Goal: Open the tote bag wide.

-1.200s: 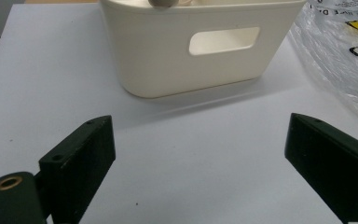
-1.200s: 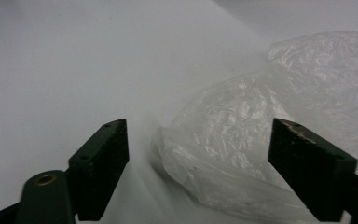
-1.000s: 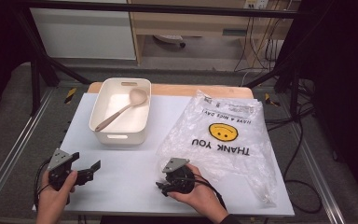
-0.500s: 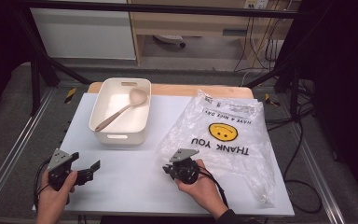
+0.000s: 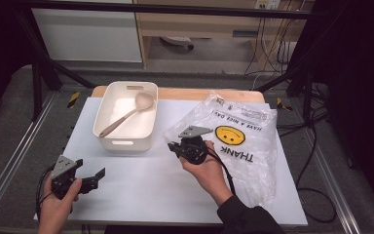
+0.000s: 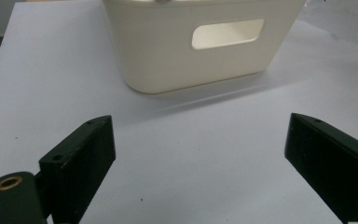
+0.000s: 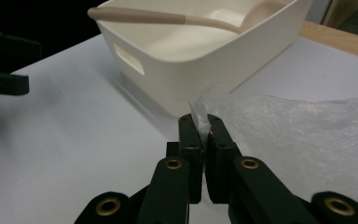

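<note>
A clear plastic bag printed with a yellow smiley and "THANK YOU" lies on the right half of the white table. My right gripper is shut on the bag's near left edge; in the right gripper view the jaws pinch a fold of the bag at the right gripper. A cream bin stands left of the bag with a tan spoon lying in it. My left gripper rests open near the table's front left, facing the bin, nothing between its jaws; the left gripper shows wide apart.
A wooden board edges the table's far side. Metal frame rails run along both sides, and cables trail on the floor at the right. Bare table lies between the two grippers.
My right gripper has moved forward and up from the front edge to the bag's left edge and closed on it. The left gripper has stayed put.
</note>
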Action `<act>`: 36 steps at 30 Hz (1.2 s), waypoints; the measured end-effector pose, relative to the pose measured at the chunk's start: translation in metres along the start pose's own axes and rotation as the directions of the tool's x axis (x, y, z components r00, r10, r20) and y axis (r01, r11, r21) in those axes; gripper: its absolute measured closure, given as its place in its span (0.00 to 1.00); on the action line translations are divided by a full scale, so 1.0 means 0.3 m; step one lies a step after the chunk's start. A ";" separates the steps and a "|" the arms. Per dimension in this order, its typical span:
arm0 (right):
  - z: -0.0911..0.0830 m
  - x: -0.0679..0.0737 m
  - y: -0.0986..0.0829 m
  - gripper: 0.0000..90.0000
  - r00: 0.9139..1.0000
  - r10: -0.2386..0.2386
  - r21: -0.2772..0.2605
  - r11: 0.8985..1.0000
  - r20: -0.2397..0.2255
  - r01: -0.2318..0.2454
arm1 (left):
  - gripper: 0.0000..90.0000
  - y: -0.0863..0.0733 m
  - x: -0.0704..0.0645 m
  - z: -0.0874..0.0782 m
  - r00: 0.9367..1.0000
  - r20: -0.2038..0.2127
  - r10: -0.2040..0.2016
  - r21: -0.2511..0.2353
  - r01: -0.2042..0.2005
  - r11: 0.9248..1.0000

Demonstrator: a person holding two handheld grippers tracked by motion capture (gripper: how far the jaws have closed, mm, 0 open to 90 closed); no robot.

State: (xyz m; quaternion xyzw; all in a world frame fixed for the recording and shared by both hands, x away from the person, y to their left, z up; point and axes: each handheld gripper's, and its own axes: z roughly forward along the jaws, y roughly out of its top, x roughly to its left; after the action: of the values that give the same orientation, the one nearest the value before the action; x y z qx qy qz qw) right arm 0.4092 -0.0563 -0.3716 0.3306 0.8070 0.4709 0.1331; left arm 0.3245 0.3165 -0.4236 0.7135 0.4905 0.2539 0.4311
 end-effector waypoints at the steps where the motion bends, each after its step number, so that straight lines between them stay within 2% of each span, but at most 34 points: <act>1: 0.000 -0.003 0.012 0.98 1.000 -0.002 -0.001 1.000 0.005 0.002 | 0.09 0.000 0.000 0.001 1.000 -0.001 0.002 0.005 -0.002 1.000; 13: 0.048 -0.034 0.145 0.98 0.999 0.022 -0.038 0.999 0.041 -0.021 | 0.09 -0.001 0.000 0.004 1.000 0.004 0.001 0.010 -0.001 1.000; 17: 0.063 -0.026 0.170 0.98 0.999 0.027 -0.046 0.999 0.044 -0.025 | 0.09 -0.001 0.000 0.005 1.000 0.003 0.005 0.012 -0.005 1.000; 23: 0.132 -0.007 0.223 0.98 0.997 0.046 -0.046 0.998 0.057 -0.043 | 0.09 -0.001 -0.004 0.007 1.000 0.008 0.007 0.013 -0.007 1.000; 26: 0.167 0.001 0.238 0.97 0.997 0.039 -0.038 0.999 0.068 -0.037 | 0.09 0.000 -0.003 0.008 1.000 0.008 0.007 0.014 -0.007 1.000; 30: 0.202 0.007 0.242 0.97 0.996 0.054 -0.025 0.998 0.073 -0.052 | 0.09 0.000 -0.004 0.008 1.000 0.012 0.010 0.015 -0.011 1.000; 36: 0.216 0.014 0.235 0.95 0.996 0.041 -0.013 0.999 0.074 -0.040 | 0.09 0.000 -0.006 0.009 1.000 0.014 0.013 0.019 -0.013 1.000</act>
State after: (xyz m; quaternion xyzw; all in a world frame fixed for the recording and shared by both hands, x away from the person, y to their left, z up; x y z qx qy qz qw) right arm 0.4689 0.0139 -0.3451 0.3633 0.7919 0.4656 0.1555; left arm 0.3259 0.3139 -0.4250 0.7226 0.4851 0.2472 0.4259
